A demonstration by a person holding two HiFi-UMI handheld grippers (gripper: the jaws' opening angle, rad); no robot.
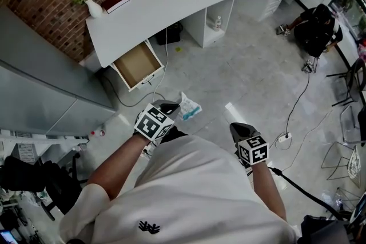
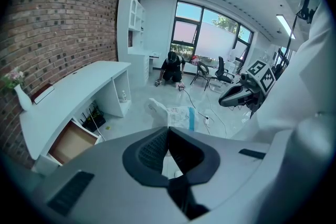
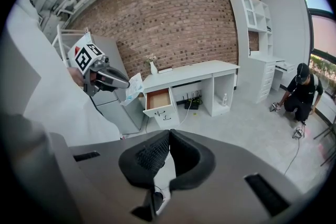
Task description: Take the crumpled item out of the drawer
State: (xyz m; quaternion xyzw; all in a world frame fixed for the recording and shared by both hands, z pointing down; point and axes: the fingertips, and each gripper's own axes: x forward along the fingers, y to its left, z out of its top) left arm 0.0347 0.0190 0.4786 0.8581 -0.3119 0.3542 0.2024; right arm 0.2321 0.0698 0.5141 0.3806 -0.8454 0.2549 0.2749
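Left hand-held gripper (image 1: 171,107): jaws clamped on the crumpled item (image 1: 189,107), a white and blue piece of thin wrapping that projects beyond the jaw tips. The item is held in the air above the floor (image 1: 240,66), well apart from the drawer (image 1: 137,63). The drawer stands pulled out from under the white surface (image 1: 171,0), with its brown interior showing. Right hand-held gripper (image 1: 237,126): jaws together with nothing between them, held just in front of the person's body. On the surface, a vase (image 1: 93,7) of flowers stands beside a red book (image 1: 116,0).
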